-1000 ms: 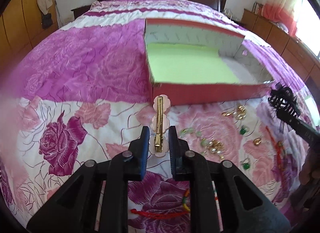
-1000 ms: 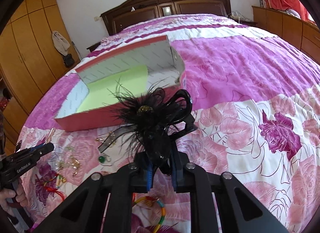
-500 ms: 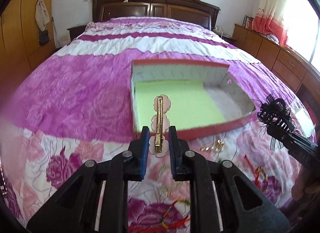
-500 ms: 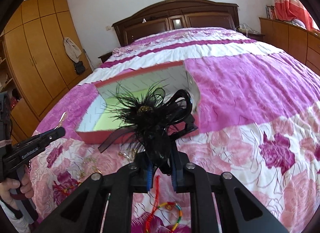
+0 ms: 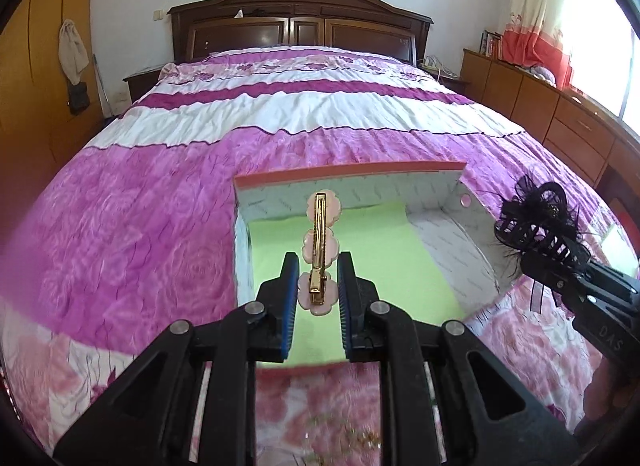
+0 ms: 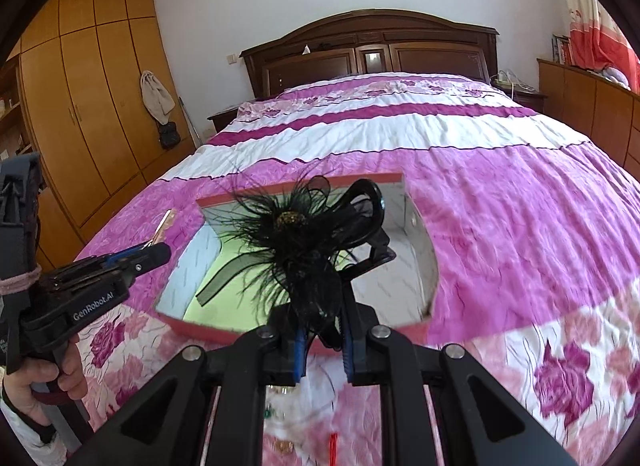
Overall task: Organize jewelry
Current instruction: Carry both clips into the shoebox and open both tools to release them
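in the left wrist view, the left gripper is holding a pink flower hair clip with a gold metal bar, its jaws clenched on the clip's near end while the rest is sticking out forward. the clip is hanging over the open red box, above the green lining that is covering the left part of the box floor. the box is sitting on the bed, on the pink and white floral bedspread. at the right edge, the right gripper is reaching in, carrying a black feathered hair clip just beside the box's right wall. a wooden headboard is standing at the far end of the bed.

in the right wrist view, the right gripper is grasping the black feathered hair clip by its lower end, jaws clenched on it, and the feathers and a black claw are fanning out over the red box. the green lining is showing under the feathers. on the left, a hand is holding the left gripper, which is pointing toward the box's left side with the pink flower hair clip at its tip. a few small trinkets are lying blurred on the bedspread near the bottom edge, too unclear to tell apart.
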Motion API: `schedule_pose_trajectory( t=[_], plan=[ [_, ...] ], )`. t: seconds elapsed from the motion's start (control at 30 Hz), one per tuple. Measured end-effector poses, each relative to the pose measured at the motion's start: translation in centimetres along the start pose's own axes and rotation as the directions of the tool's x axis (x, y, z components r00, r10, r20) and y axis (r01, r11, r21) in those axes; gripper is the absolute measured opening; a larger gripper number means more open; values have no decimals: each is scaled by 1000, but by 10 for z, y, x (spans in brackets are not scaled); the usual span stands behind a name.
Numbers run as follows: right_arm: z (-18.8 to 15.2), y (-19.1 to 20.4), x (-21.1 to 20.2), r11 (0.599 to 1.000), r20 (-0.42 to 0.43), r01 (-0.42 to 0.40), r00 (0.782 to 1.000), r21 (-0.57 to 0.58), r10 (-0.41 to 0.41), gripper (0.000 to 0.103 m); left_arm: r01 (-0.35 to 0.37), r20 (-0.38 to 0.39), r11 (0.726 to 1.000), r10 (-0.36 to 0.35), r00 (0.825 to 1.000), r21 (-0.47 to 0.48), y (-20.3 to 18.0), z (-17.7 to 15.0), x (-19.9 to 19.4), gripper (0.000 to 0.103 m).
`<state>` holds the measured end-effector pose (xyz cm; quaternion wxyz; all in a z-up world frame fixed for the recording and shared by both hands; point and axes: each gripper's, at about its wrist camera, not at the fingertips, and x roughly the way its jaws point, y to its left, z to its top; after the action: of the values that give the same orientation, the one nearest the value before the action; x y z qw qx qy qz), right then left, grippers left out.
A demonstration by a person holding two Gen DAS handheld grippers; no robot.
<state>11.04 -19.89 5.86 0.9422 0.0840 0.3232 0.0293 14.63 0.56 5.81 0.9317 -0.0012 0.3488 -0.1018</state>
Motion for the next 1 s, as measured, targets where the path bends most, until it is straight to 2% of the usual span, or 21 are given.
schedule_pose_trajectory(
  t=[0.3,0.5,0.67,1.0],
  plan=[
    [26,-8,46,999,-43,20,999,29,-18,16,1,-15,1000,-1,1000,-3,-4,18,38,11],
    [33,-18,81,998,-124,34,992,47,-28,16,-25,-108,999,28,994,28,0,18,75,11],
    [35,-27,106,996,-191,67,980,61,-54,16,-14,-171,1000,15,985,11,4,16,96,11],
    [31,-35,143,990,-303,130,947,51,-109,16,-39,-259,999,45,965,27,8,9,122,11]
  ],
)
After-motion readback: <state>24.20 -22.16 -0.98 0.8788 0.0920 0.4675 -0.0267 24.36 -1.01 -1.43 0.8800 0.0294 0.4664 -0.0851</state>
